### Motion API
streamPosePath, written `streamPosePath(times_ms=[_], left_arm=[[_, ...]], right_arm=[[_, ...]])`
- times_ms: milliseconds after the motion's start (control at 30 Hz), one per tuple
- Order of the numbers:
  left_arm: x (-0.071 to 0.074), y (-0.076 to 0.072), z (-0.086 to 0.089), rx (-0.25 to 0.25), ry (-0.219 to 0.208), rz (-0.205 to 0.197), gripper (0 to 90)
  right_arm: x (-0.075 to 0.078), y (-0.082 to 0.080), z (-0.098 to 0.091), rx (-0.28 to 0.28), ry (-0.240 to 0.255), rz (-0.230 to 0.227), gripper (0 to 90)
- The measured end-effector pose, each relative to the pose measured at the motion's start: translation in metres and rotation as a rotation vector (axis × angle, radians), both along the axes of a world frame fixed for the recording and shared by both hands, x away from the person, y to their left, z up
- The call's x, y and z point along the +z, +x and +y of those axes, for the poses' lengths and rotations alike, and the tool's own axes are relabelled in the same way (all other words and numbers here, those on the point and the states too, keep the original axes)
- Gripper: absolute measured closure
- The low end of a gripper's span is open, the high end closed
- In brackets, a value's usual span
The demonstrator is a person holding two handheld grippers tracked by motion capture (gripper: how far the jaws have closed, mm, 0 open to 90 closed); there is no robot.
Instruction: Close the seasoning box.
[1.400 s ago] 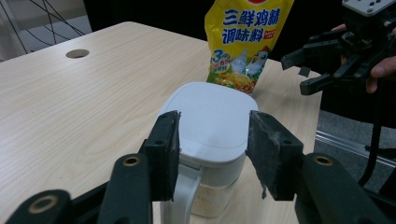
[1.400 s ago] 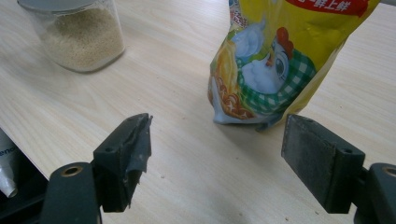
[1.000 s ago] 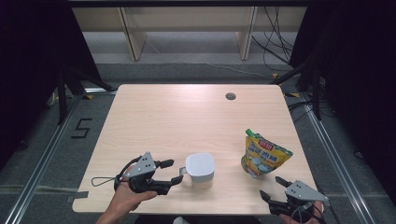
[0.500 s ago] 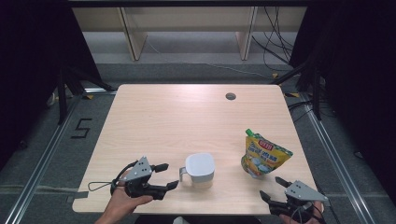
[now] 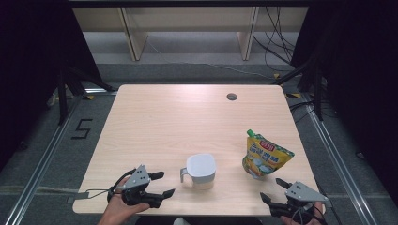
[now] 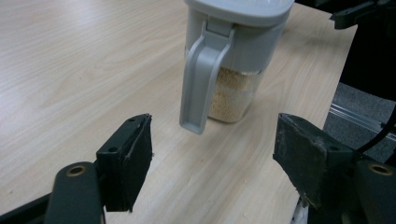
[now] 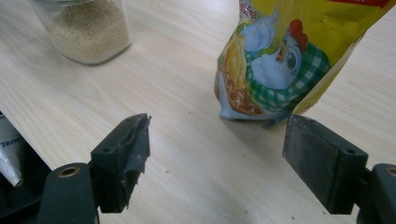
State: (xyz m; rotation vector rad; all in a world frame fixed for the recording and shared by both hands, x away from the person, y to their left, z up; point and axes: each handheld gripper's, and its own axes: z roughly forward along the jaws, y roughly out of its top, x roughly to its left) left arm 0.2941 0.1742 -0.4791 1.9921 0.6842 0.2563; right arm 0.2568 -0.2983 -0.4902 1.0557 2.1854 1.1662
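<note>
Left tongs [image 5: 162,183]: jaws wide, just opened further, nothing between them, aimed at jug [image 5: 201,170] handle. Right tongs [image 5: 273,190]: wide, empty, facing pouch [image 5: 264,157]. Jug and pouch upright on table [image 5: 187,117] near front edge, apart. Nothing gripped yet; grasping remains.

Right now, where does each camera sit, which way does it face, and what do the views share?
High view: above the person's side, looking forward and down on the table; both hands show.
Left gripper view: on the left gripper, jaws open, facing the lidded jar.
Right gripper view: on the right gripper, jaws open, facing the yellow pouch.
Shared: the jar appears in all three.
</note>
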Motion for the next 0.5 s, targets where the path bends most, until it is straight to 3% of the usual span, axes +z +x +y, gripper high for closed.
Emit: streamPosePath(times_ms=[100,133,167,233,267,333,367,400,433,467,500], left_arm=[[-0.004,-0.005,-0.002,-0.003,-0.018,0.012,26.8],[-0.006,-0.006,0.0,-0.008,0.02,0.008,26.4],[-0.008,-0.01,-0.003,-0.006,0.005,0.012,25.9],[-0.011,-0.012,-0.005,-0.008,0.023,0.018,24.8],[-0.013,-0.013,-0.006,-0.012,0.004,0.012,24.3],[-0.015,-0.014,-0.008,-0.015,0.025,0.006,23.3],[-0.014,-0.014,-0.008,-0.021,0.051,0.01,22.2],[-0.015,-0.013,-0.008,-0.028,0.055,-0.004,21.2],[-0.016,-0.014,-0.009,-0.007,0.049,0.016,20.4],[-0.016,-0.013,-0.008,-0.021,0.059,0.009,19.8],[-0.019,-0.013,-0.01,-0.009,0.026,0.019,19.5]], right_arm=[[0.0,0.0,0.0,0.0,-0.007,-0.009,22.7],[0.0,0.0,0.001,0.003,-0.002,-0.001,22.2],[0.0,0.0,0.001,0.004,-0.003,0.002,21.8],[-0.001,0.001,0.0,0.002,-0.014,-0.013,20.6],[-0.002,0.0,0.001,0.005,0.007,0.022,20.2],[-0.001,-0.002,0.003,-0.015,0.008,0.047,19.3],[-0.002,0.0,0.002,-0.003,0.0,0.033,19.2],[-0.002,0.001,0.001,0.0,-0.005,0.028,18.9],[-0.003,0.002,0.0,0.004,-0.015,0.013,18.7],[-0.004,0.002,0.001,0.01,-0.008,0.016,18.6],[-0.004,0.0,0.002,-0.007,0.003,0.032,18.5]])
